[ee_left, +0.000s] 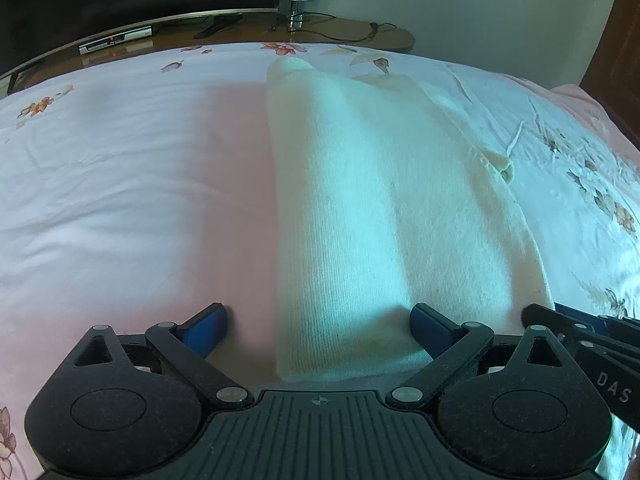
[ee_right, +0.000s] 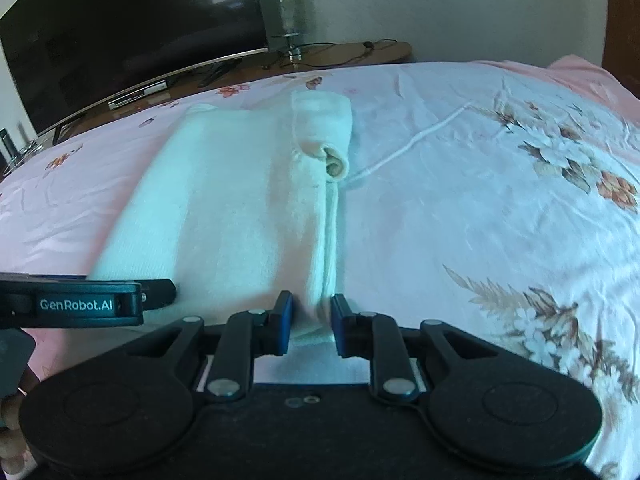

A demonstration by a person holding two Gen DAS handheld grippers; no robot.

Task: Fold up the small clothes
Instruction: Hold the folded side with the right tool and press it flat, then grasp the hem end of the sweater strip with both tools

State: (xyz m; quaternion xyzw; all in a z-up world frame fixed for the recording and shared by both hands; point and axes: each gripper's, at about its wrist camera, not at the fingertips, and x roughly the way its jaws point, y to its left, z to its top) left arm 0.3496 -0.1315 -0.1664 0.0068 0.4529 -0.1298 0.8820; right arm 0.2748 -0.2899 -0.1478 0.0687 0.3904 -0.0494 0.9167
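Note:
A cream knitted garment [ee_left: 380,208] lies folded into a long strip on the floral bedsheet [ee_left: 120,184], running away from me. My left gripper [ee_left: 320,330] is open, its blue pads astride the garment's near left corner. In the right wrist view the garment [ee_right: 224,208] has a rolled sleeve or collar [ee_right: 324,136] at its far right. My right gripper [ee_right: 311,320] is narrowly parted around the garment's near right edge fold; whether the pads pinch it is unclear. The left gripper's body [ee_right: 80,300] shows at the left there.
A loose white cord [ee_right: 412,140] lies on the sheet right of the garment. Beyond the bed stand a dark TV [ee_right: 120,32], a wooden shelf [ee_left: 352,32] with cables and a set-top box [ee_left: 116,40], and a glass lamp [ee_right: 286,16].

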